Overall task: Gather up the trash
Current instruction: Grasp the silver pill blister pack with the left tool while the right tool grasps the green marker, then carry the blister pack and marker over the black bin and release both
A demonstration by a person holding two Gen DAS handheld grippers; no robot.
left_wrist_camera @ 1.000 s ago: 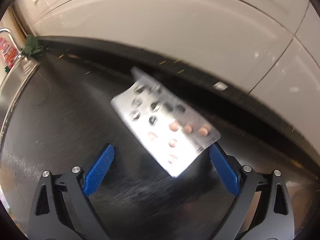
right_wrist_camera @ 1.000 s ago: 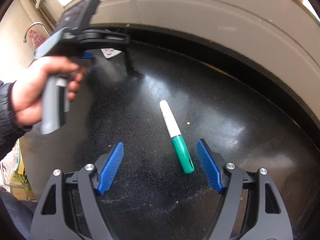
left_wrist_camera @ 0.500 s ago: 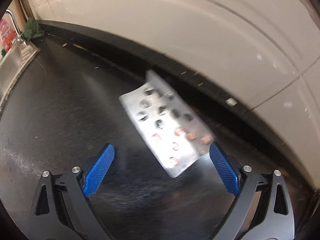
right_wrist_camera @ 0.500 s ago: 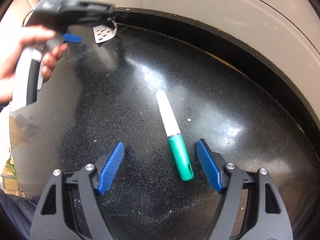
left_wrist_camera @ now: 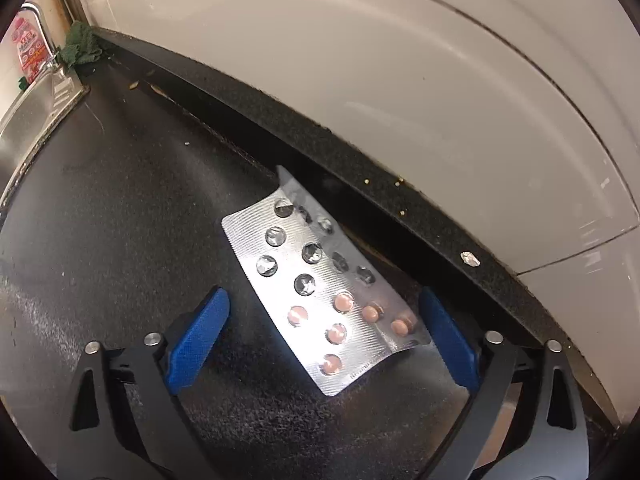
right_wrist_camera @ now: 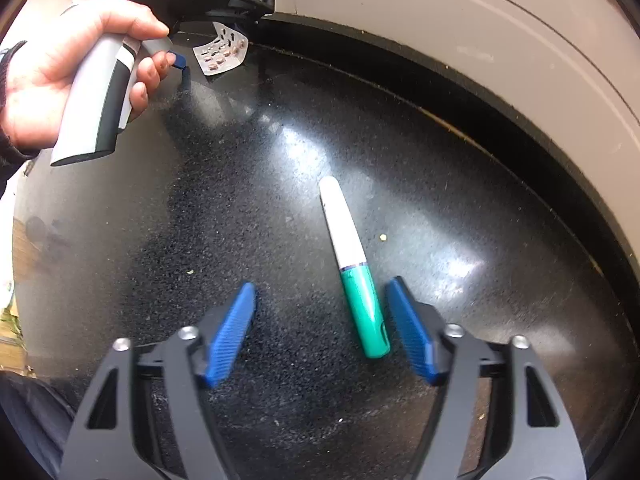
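Observation:
A silver blister pack (left_wrist_camera: 320,288) with several pink pills and several empty pockets lies on the black counter (left_wrist_camera: 100,220), its far end bent up against the back ledge. My left gripper (left_wrist_camera: 324,340) is open, its blue fingers on either side of the pack's near end, not touching it. The pack also shows in the right wrist view (right_wrist_camera: 222,54), under the hand-held left gripper. A white marker with a green cap (right_wrist_camera: 354,268) lies on the counter. My right gripper (right_wrist_camera: 324,328) is open around its green cap end.
A raised black ledge (left_wrist_camera: 360,168) runs along the white tiled wall (left_wrist_camera: 360,60). A steel sink (left_wrist_camera: 28,120) with a tap, a green cloth (left_wrist_camera: 80,50) and a red-labelled packet sits at the far left. Crumbs dot the counter and ledge.
My left gripper has moved closer to the blister pack, which now lies between its fingers. My right gripper has crept forward over the marker. Both stay open.

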